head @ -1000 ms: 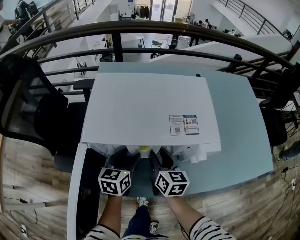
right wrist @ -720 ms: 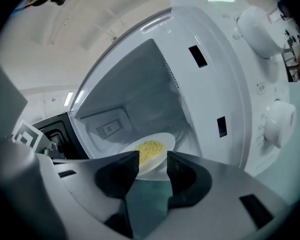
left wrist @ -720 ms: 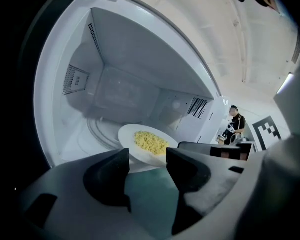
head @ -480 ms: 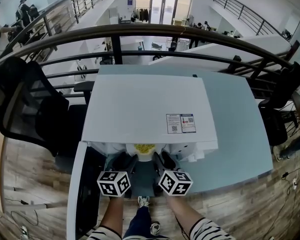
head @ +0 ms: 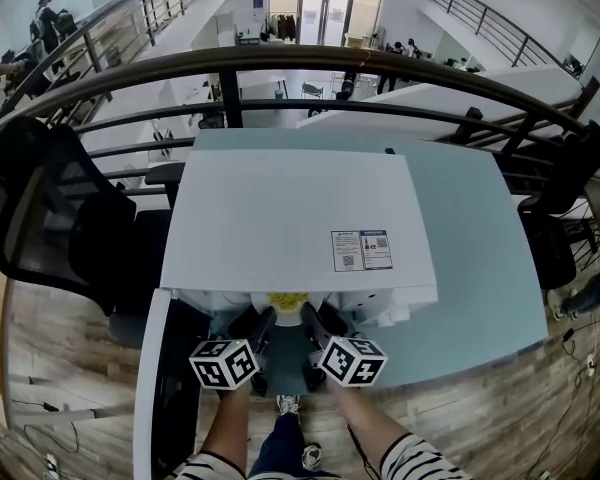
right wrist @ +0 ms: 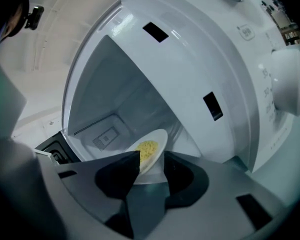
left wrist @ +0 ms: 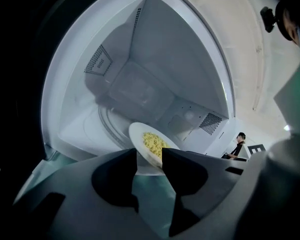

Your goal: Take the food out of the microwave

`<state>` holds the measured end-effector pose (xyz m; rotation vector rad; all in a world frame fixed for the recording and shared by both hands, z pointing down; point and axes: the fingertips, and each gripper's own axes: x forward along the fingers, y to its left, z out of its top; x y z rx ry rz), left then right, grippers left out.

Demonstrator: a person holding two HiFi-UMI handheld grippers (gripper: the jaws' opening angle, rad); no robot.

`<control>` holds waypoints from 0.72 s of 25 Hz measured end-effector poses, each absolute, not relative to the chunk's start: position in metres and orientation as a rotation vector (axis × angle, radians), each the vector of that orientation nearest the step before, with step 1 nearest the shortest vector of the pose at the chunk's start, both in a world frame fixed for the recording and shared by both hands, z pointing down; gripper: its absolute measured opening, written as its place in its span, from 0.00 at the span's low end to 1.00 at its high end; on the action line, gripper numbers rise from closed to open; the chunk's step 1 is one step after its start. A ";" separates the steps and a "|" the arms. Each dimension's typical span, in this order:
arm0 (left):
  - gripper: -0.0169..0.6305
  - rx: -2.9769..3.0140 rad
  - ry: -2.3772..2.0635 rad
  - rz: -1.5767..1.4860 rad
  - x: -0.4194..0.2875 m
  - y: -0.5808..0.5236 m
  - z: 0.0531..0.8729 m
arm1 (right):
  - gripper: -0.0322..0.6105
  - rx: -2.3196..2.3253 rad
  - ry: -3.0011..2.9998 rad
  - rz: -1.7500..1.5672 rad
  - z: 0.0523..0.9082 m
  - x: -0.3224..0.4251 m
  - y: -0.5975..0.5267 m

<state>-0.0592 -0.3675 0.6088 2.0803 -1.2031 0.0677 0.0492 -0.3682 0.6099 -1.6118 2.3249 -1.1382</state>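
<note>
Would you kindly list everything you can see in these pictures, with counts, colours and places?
microwave: 1, white, on the table, door open
bowl: 1, white, at the microwave's mouth
food: 1 heap, yellow, in the bowl
table: 1, pale blue-green, under the microwave
chairs: 2, black, either side of table
railing: 1, dark, beyond the table
left claw: 1, dark grey, closing on the bowl's rim
right claw: 1, dark grey, on the bowl's rim
sleeves: 2, striped, head view's bottom
</note>
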 end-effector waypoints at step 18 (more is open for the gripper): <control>0.23 2.115 -1.185 0.056 -0.051 -0.321 0.581 | 0.22 -1.626 2.283 -1.133 0.583 0.059 -0.321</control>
